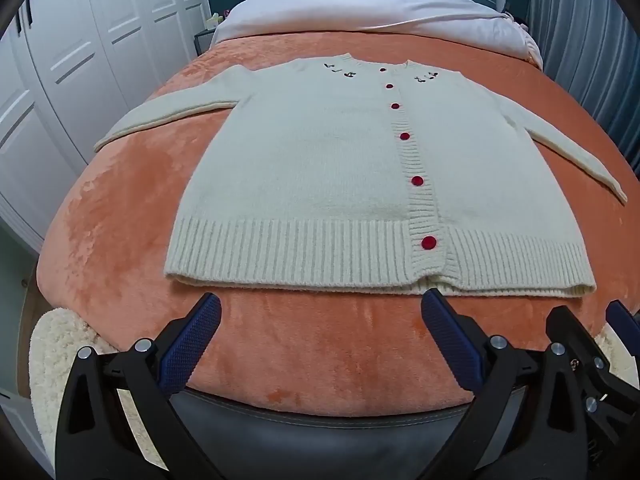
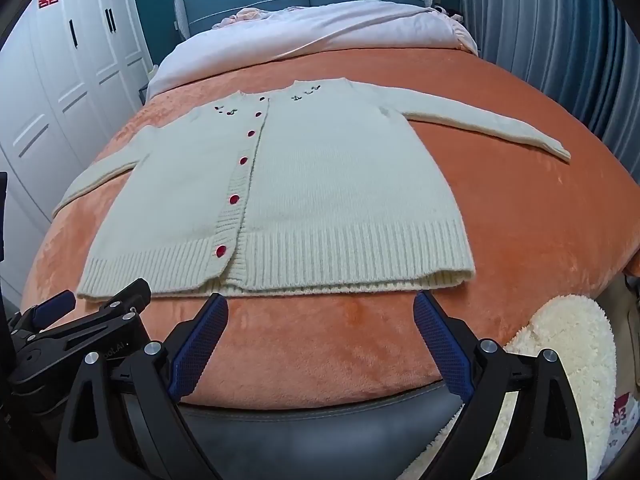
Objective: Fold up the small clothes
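The cream cardigan (image 1: 312, 168) lay flat and buttoned on the orange blanket (image 1: 120, 208), filling the middle of both views, neck toward the top of the frame and ribbed hem (image 1: 304, 248) toward the bottom. Both sleeves were spread out: one ran to the left edge of the left wrist view (image 1: 160, 116), the other stretched toward the upper right of the right wrist view (image 2: 492, 124). The left gripper (image 1: 320, 320) hovered low in its frame with its blue fingers (image 1: 192, 348) wide apart and nothing between them, just short of the hem; the right gripper (image 2: 320, 316) did the same, its fingers (image 2: 200, 344) spread and empty. No fold looked to have been made, so the step in hand was probably the first grasp. To do it well, each gripper would likely have needed to pinch both layers of knit at once, take hold at matching points on either side, and lift together so the thick fabric did not skew or drag the row of red buttons (image 1: 417, 181) off line. The hem's lower layer peeked out beneath the upper one, so a shallow pinch might have caught only one. Open blanket lay to both sides of the body and in a band below the hem, giving room to work. The blanket's near edge dropped off just under the grippers, and a fluffy white rug (image 2: 568, 344) sat past the lower right corner. The two grippers sat close side by side, so they could have knocked together.
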Demonstrator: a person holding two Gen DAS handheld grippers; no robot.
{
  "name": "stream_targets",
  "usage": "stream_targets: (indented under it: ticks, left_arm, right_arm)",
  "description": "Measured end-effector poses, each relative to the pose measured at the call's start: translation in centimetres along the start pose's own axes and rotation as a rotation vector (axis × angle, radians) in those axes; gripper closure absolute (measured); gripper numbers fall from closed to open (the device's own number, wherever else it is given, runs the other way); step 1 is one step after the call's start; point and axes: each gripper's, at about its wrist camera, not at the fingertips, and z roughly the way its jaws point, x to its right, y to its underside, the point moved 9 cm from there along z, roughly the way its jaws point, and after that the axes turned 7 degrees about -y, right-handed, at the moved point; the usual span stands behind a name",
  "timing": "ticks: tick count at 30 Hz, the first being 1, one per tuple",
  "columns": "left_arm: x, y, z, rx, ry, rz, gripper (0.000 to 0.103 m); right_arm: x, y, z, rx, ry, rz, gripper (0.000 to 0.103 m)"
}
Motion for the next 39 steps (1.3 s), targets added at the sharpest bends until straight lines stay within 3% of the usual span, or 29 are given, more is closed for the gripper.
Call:
stream_targets:
  ticks: [39]
  left_arm:
    - [-0.34,0.2,0.18,0.001,-0.023,0.011,0.006]
  right_arm:
    - [0.17,0.36,0.23,-0.02,0.004,0.012,0.011]
